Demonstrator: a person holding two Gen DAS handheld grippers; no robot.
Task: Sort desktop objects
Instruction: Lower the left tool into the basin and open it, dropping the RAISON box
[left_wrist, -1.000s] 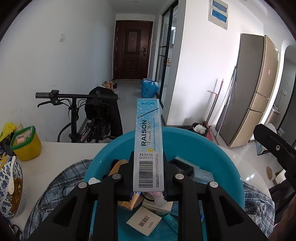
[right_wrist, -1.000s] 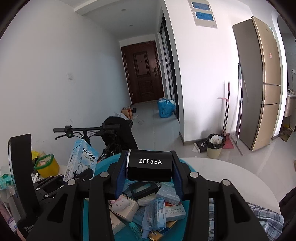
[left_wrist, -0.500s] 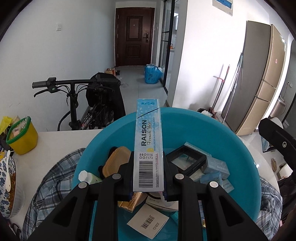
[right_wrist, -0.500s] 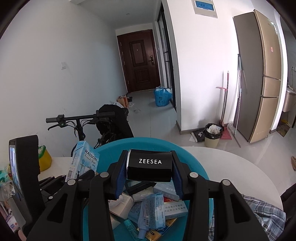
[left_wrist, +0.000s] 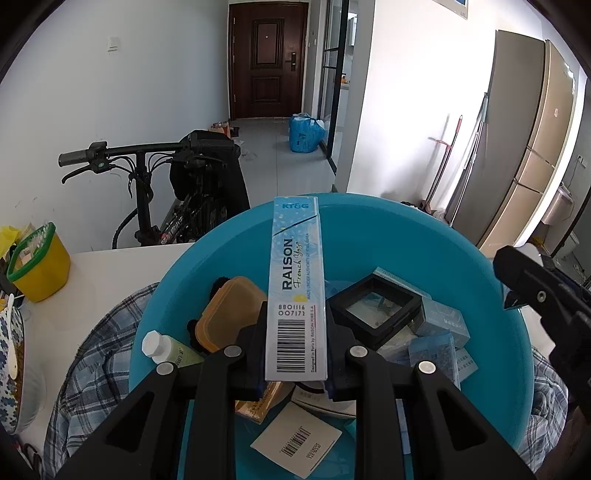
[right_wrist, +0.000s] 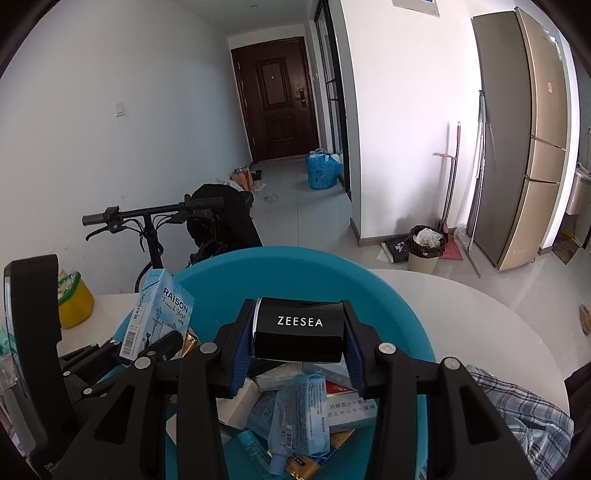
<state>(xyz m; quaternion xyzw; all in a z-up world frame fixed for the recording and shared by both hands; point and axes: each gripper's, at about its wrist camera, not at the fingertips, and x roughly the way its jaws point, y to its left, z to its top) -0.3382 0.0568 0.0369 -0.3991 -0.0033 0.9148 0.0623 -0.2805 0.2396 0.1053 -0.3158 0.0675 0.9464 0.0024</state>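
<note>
1. Your left gripper (left_wrist: 295, 354) jaws pinch the RAISON carton (left_wrist: 297, 295); your right gripper (right_wrist: 297, 354) jaws pinch the ZEESEA box (right_wrist: 300, 334), both above the blue basin (left_wrist: 369, 221).
2. You appear mid-placement; next, lower each and release inside.

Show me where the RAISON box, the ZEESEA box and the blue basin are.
RAISON box (left_wrist: 297, 295), left wrist view, on its printed face above the barcode.
ZEESEA box (right_wrist: 300, 326), right wrist view, on its black front by the lettering.
Blue basin (left_wrist: 388, 236), left wrist view, on its bare inner far wall.
</note>
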